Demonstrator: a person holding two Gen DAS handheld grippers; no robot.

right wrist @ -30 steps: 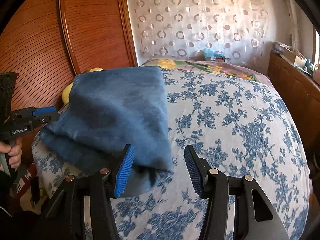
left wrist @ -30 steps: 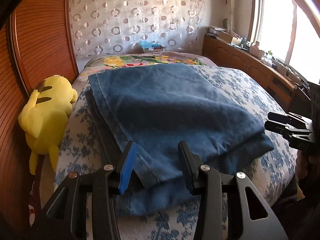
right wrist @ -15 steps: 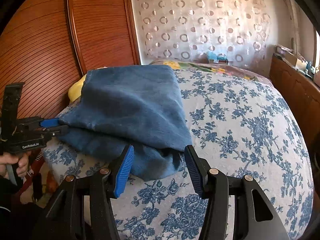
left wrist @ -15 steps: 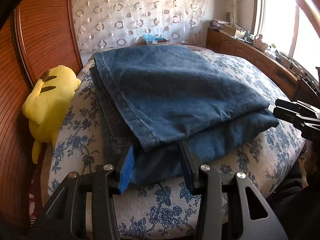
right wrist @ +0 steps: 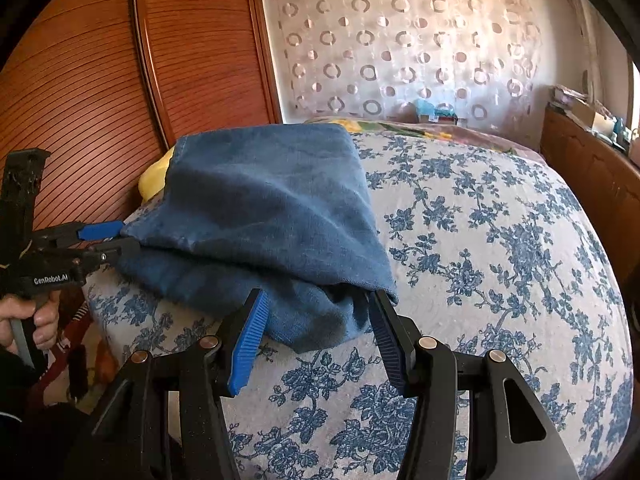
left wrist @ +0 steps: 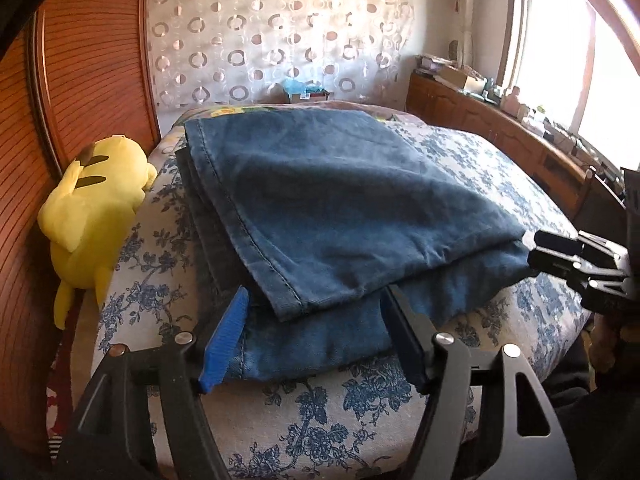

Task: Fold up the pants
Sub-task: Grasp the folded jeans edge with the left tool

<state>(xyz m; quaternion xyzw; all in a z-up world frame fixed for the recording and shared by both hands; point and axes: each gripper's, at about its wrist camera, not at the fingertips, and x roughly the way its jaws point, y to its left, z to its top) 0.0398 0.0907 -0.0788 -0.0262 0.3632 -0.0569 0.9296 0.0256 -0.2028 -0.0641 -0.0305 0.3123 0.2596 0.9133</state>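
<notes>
The blue denim pants (left wrist: 340, 208) lie folded in layers on the floral bed (left wrist: 340, 420), near its front edge. My left gripper (left wrist: 316, 340) is open, its jaws on either side of the near left corner of the pants. My right gripper (right wrist: 316, 332) is open, its jaws on either side of the near right corner of the pants (right wrist: 272, 220). The right gripper also shows in the left wrist view (left wrist: 536, 252), and the left gripper in the right wrist view (right wrist: 116, 240).
A yellow plush toy (left wrist: 92, 216) lies at the bed's left edge against the wooden wardrobe (left wrist: 84, 72). A wooden cabinet (left wrist: 500, 128) with clutter runs along the right under the window. A patterned curtain (left wrist: 272, 40) hangs behind the bed.
Both grippers have dropped lower and drawn back towards the near edge of the bed, so each open gripper now frames a near corner of the folded pants. The pants have not moved.
</notes>
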